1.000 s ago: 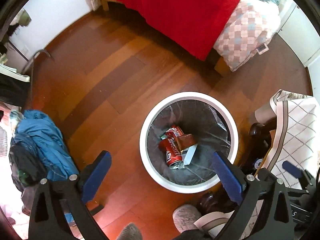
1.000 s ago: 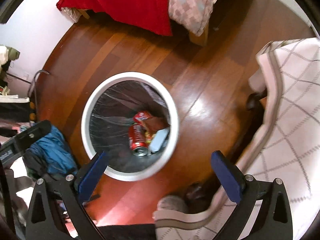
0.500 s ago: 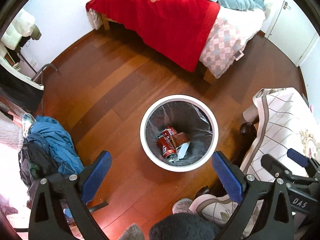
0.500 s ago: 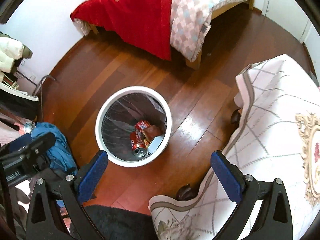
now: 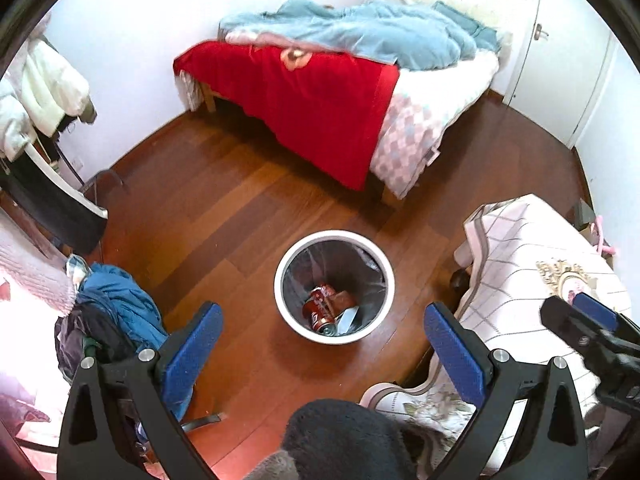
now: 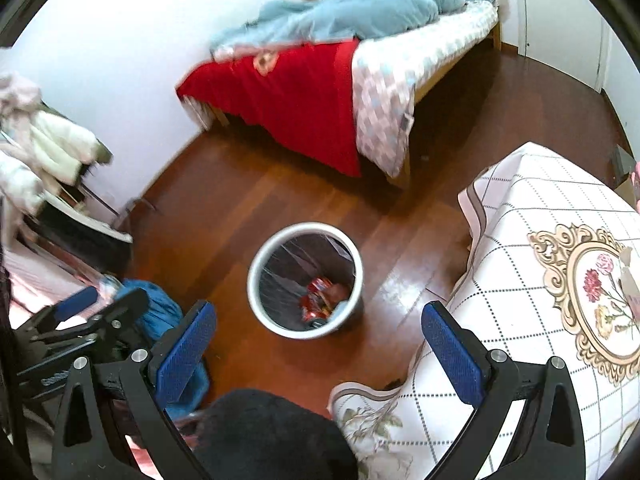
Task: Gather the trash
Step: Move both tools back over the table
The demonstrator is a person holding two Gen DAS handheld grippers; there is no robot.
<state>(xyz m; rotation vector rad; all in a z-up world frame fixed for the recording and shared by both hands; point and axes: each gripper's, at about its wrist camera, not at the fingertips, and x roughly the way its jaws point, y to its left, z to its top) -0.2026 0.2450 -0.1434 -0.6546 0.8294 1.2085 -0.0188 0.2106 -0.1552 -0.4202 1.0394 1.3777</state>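
Both the left tongs (image 5: 322, 350) and right tongs (image 6: 318, 346) hang released, empty, above the trash bin (image 5: 280, 292) holding a red soda can (image 5: 316, 308).

A home bedroom is shown. A wooden-framed bed (image 5: 400, 128) is set against white walls, covered by a red blanket (image 5: 304, 104), a blue quilt (image 5: 372, 36) and a checked sheet. The floor (image 5: 224, 208) is laid in reddish wood boards. Clothes are hung on a rack (image 5: 36, 92) and a blue jacket (image 5: 120, 308) is piled nearby. A lined white bin (image 5: 334, 236) and a table under a patterned cloth (image 6: 540, 240) are seen.
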